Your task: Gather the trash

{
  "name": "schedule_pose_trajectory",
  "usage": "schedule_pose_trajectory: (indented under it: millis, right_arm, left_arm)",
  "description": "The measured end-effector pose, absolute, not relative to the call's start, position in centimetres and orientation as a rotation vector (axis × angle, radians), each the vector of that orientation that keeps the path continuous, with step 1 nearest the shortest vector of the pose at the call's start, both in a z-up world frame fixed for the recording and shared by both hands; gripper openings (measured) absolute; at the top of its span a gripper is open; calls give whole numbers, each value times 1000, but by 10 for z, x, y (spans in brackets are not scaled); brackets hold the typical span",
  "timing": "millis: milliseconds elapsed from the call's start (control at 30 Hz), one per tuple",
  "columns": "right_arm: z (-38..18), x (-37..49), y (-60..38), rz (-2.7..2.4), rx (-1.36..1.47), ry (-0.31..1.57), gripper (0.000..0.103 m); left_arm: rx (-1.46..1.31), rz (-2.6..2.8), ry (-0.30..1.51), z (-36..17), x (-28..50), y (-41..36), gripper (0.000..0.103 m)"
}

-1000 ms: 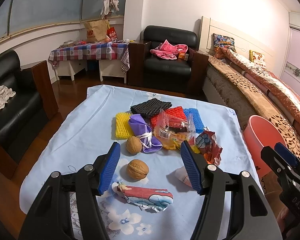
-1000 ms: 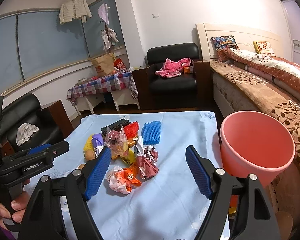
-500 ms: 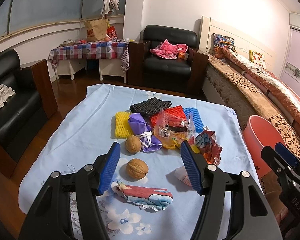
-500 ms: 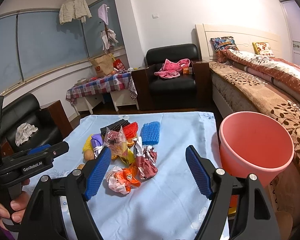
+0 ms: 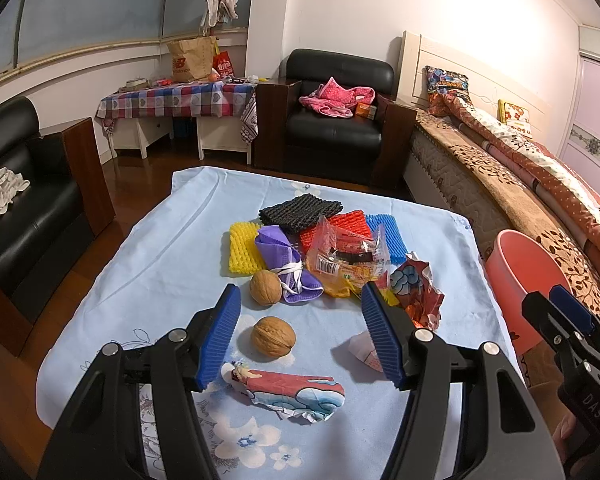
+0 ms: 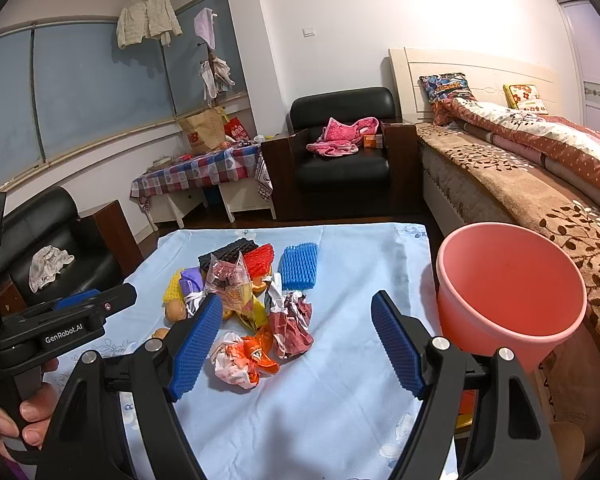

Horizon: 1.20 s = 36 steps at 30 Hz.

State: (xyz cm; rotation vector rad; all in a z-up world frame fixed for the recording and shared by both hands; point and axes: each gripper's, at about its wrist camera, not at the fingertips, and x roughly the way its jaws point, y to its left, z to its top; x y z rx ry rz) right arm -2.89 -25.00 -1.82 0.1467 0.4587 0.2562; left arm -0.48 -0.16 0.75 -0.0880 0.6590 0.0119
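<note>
Both the left gripper (image 5: 300, 334) and right gripper (image 6: 296, 344) were held spread and empty above the counter (image 6: 340, 400). The trash (image 6: 244, 360) was left heaped mid-counter, the pink bin (image 6: 508, 292) set alongside, presumably for easy dropping.

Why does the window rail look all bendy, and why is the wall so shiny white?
Left wrist view: the fisheye lens bends the window rail into a curve, with black corners round the picture. Right wrist view: bright light washes out the white wall. Both views: the walnut and pink bucket look sharp, not blurred.
</note>
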Motion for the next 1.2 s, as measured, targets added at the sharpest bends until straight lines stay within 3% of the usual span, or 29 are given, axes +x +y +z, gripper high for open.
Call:
schedule_pose_trajectory:
  millis: [1200]
  right_arm:
    - [-24,-23,-248,270,141,485,69]
  left_arm:
    - [-92,-5,681,-3,-17,-33,63]
